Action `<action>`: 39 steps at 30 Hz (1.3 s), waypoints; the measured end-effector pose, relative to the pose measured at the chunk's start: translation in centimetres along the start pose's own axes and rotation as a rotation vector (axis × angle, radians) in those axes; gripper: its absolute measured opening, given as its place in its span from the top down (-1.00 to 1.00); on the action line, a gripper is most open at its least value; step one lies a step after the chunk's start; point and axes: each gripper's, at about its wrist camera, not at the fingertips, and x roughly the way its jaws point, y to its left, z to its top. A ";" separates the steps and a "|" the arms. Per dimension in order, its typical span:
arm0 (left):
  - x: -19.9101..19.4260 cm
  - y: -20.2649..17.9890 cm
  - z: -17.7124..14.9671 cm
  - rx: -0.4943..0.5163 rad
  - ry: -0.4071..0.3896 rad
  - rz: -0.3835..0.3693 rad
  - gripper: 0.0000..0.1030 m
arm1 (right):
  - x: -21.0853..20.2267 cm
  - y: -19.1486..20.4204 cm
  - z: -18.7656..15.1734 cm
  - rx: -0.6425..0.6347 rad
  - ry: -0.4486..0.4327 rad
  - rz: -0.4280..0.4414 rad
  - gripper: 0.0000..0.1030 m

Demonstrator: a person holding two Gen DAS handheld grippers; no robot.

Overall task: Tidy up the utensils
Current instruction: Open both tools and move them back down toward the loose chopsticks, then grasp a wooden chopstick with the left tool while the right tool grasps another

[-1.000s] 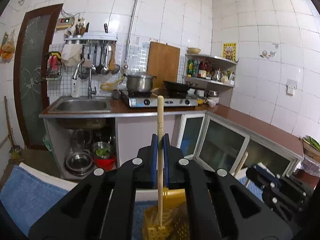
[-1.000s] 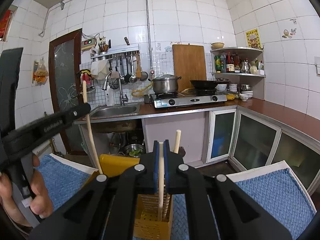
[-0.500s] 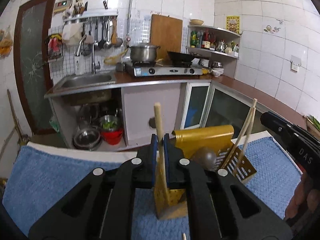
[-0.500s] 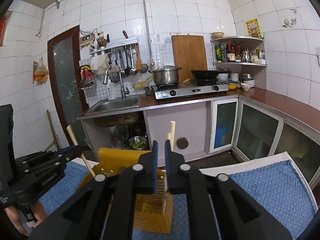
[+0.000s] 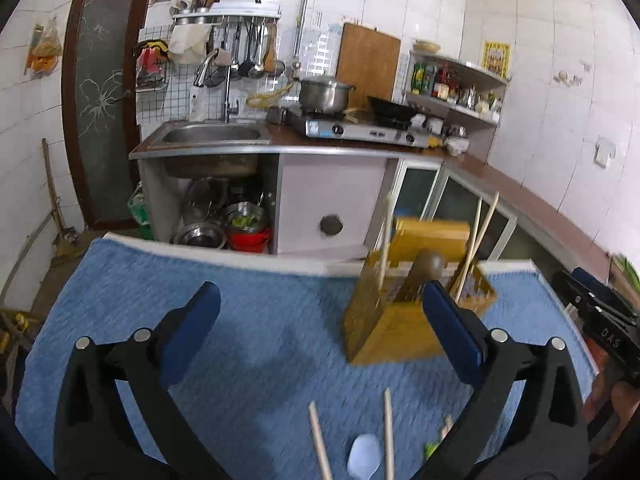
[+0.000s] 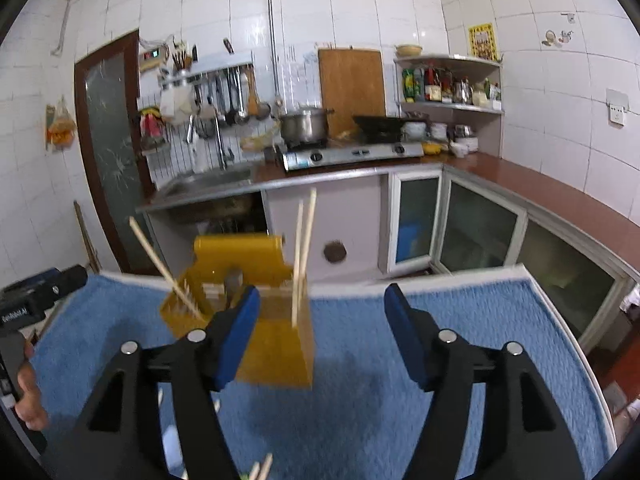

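A fuzzy blue towel-like mat (image 5: 248, 320) is being used as the work surface, with a white edge showing along its far side. A yellow perforated plastic utensil holder (image 6: 276, 332) is standing on the mat, and pale wooden chopsticks (image 6: 302, 248) are being held upright in its compartments, one more leaning out at its left side. More wooden chopsticks (image 5: 386, 432) and a pale blue plastic spoon (image 5: 363, 456) are lying loose on the mat at its near edge.

The left gripper (image 5: 320, 320) is being held with its jaws spread wide, having just been opening, and nothing is between them. The right gripper (image 6: 320, 316) is likewise released, its jaws having just been opening and empty.

Behind, a white-tiled kitchen is being shown: a steel sink (image 5: 212, 136), a gas stove (image 6: 352, 156) bearing a steel pot (image 6: 304, 126), and a brown wooden cutting board (image 6: 352, 84) leaning against the wall.
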 end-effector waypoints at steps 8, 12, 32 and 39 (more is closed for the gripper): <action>1.1 1.0 -5.3 0.020 0.153 0.027 -0.90 | 0.2 1.2 -5.6 -0.035 0.130 -0.018 -0.27; 2.3 1.4 -8.0 0.036 0.214 0.051 -0.90 | 1.4 1.3 -8.3 -0.021 0.194 -0.019 -0.27; 6.0 0.4 -12.5 0.061 0.361 0.054 -0.54 | 4.6 2.9 -15.0 -0.013 0.402 -0.032 -0.03; 7.2 -0.3 -12.9 0.071 0.443 0.046 -0.11 | 5.2 3.8 -15.1 0.002 0.444 -0.003 0.23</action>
